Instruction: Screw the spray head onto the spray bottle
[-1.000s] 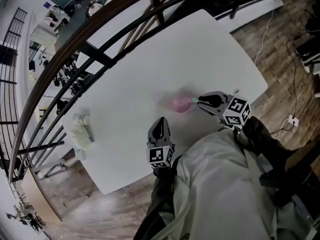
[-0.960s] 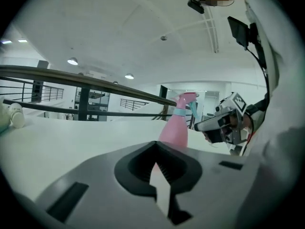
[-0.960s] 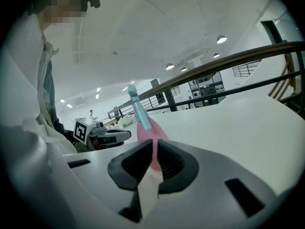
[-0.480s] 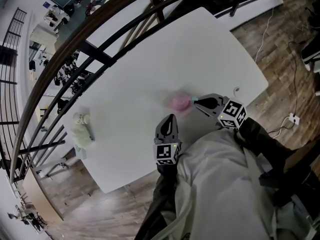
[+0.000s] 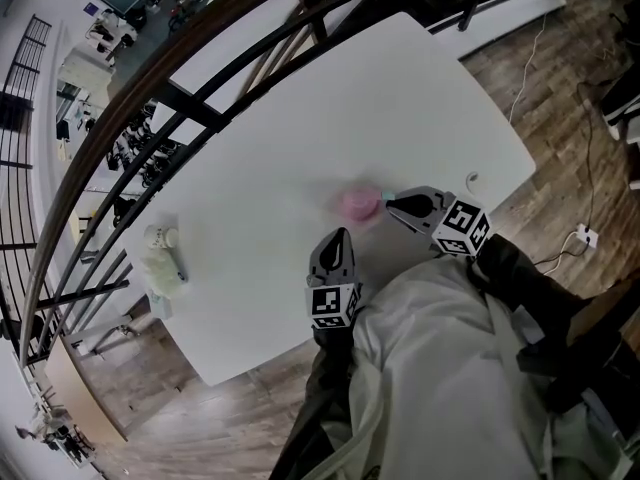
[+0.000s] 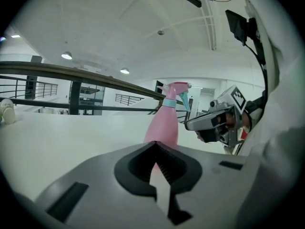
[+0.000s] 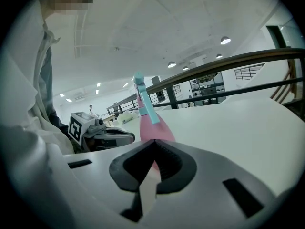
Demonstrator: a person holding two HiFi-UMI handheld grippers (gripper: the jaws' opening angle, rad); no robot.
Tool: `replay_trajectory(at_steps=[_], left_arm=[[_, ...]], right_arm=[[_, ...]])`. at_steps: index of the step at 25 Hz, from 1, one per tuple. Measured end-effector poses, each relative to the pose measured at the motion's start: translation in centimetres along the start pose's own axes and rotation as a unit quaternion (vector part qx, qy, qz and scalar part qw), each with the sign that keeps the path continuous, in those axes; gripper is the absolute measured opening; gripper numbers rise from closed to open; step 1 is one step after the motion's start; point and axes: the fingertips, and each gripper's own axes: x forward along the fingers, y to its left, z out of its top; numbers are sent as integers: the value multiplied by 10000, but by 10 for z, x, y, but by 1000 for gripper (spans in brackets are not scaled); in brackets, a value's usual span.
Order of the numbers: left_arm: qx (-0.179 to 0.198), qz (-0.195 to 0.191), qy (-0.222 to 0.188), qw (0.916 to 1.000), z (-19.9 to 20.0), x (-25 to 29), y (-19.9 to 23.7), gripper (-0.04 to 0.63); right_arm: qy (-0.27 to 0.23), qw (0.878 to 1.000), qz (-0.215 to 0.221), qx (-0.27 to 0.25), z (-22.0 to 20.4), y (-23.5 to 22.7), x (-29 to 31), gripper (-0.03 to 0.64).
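Two tools flank the pink spray bottle (image 5: 357, 206), which stands upright on the white tabletop (image 5: 400, 98). The left tool (image 5: 340, 238) sits near the bottle on the person's side. The right tool (image 5: 394, 204) is just beside the bottle, with its tip apart from the bottle's body as far as the left gripper view shows. Both tools have their jaws drawn together with nothing between them, and each gripper view shows the bottle standing free beyond the closed tips.

The spray head (image 6: 175, 87) looks already seated on the neck, so the step in hand is probably tightening it or checking it. To do that well, the left tool should open wide and clamp the bottle's broad lower body so it can neither spin nor tip. The right tool should then close on the teal collar (image 6: 169, 102), not the trigger, and turn about the bottle's upright axis in short regrips. Too hard a squeeze would likely buckle the thin plastic.

The bottle is a tapering pink cone, wide at the base and narrow at the neck. It has a pink head, and a teal trigger (image 7: 148, 108) hangs down one side.
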Motion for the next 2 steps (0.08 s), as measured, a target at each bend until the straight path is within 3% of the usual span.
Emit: replay_trajectory(at_steps=[2], left_arm=[[1,-13,15,10000,0,1,-1,5]], right_arm=[[24,10000,2,-8,-1,-1,0,-3]])
